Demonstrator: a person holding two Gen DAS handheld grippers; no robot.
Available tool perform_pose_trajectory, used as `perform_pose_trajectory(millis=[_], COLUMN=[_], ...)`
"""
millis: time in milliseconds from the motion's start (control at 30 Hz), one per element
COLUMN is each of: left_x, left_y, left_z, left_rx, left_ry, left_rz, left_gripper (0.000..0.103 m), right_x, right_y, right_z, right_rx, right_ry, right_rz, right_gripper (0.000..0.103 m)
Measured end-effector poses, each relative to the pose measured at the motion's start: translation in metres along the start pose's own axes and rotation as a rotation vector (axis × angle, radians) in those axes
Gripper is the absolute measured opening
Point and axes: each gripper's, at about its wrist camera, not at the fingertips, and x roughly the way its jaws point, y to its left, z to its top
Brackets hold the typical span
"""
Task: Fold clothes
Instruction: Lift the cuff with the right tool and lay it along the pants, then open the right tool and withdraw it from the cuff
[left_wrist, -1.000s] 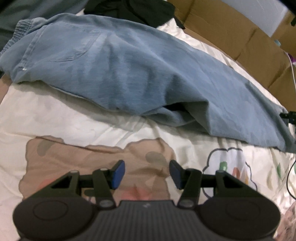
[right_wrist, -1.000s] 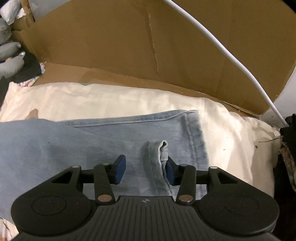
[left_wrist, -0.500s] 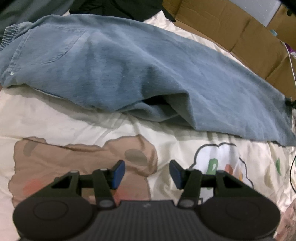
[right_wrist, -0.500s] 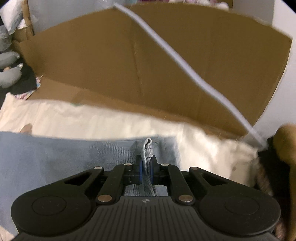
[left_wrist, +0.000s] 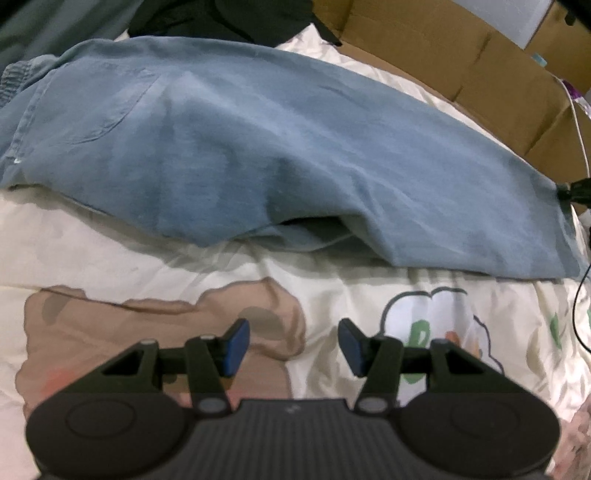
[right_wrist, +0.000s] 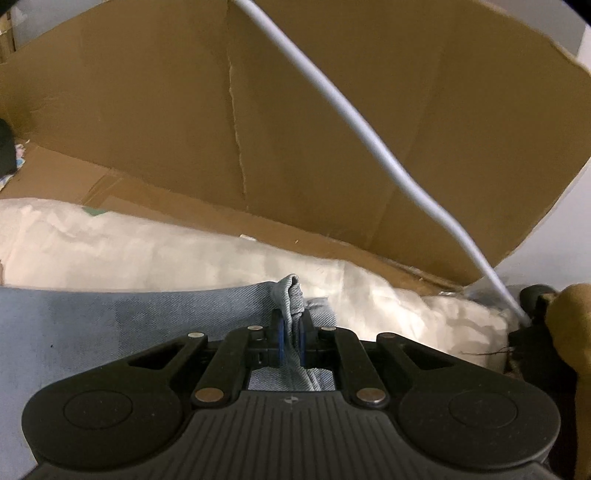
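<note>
The jeans (left_wrist: 280, 155) lie spread across a cream bed cover (left_wrist: 110, 254) printed with cartoon figures, filling the left wrist view from 9 o'clock to 3 o'clock. Their waistband end with a back pocket sits toward 10 o'clock, and the leg runs off toward 3 o'clock. Along the near edge, at about the centre of that view, the fabric lifts into a dark fold opening. The left tongs (left_wrist: 291, 345) hover above the bed cover at 6 o'clock, blue pads spread wide with nothing between them, well short of the jeans' near edge.

In the right wrist view the right tongs (right_wrist: 291, 341) are pinched tight on a bunched bit of the jeans (right_wrist: 110, 325), which pokes up in a small peak just past the pads at the centre. The rest of the denim stretches away toward 9 o'clock. Beyond it the bed cover (right_wrist: 147, 251) shows as a pale ridge, and behind that a cardboard wall (right_wrist: 147, 110) fills the view from 9 to 2 o'clock. A white cable (right_wrist: 369, 133) crosses the cardboard from 12 o'clock down toward 3 o'clock. In the left view, dark clothing (left_wrist: 221, 18) lies beyond the jeans at 12 o'clock
</note>
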Motion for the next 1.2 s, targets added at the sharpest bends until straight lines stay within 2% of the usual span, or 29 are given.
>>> perform_pose_trajectory(millis=[633, 767, 833, 900, 967, 1200], left_x=[-0.004, -0.002, 0.000, 0.002, 0.003, 0.004], left_y=[0.008, 0.008, 0.007, 0.008, 0.007, -0.002], left_z=[0.005, 0.004, 0.003, 0.003, 0.005, 0.017], left_rx=[-0.011, -0.014, -0.020, -0.034, -0.041, -0.019], left_ry=[-0.022, -0.025, -0.024, -0.022, -0.025, -0.065], left_rz=[-0.027, -0.038, -0.045, -0.056, -0.067, -0.097], left_gripper=[0.056, 0.056, 0.056, 0.056, 0.056, 0.056], right_x=[0.011, 0.015, 0.011, -0.001, -0.015, -0.064], right_y=[-0.015, -0.009, -0.002, -0.005, -0.011, -0.034], right_z=[0.008, 0.006, 0.001, -0.008, -0.019, -0.059], right_rx=[0.039, -0.007, -0.084, -0.088, -0.065, 0.016], right_ry=[0.106, 0.124, 0.132, 0.130, 0.124, 0.105], right_rz=[-0.045, -0.050, -0.056, -0.053, -0.047, -0.023], right_gripper=[0.006, 0.007, 0.011, 0.034, 0.045, 0.045])
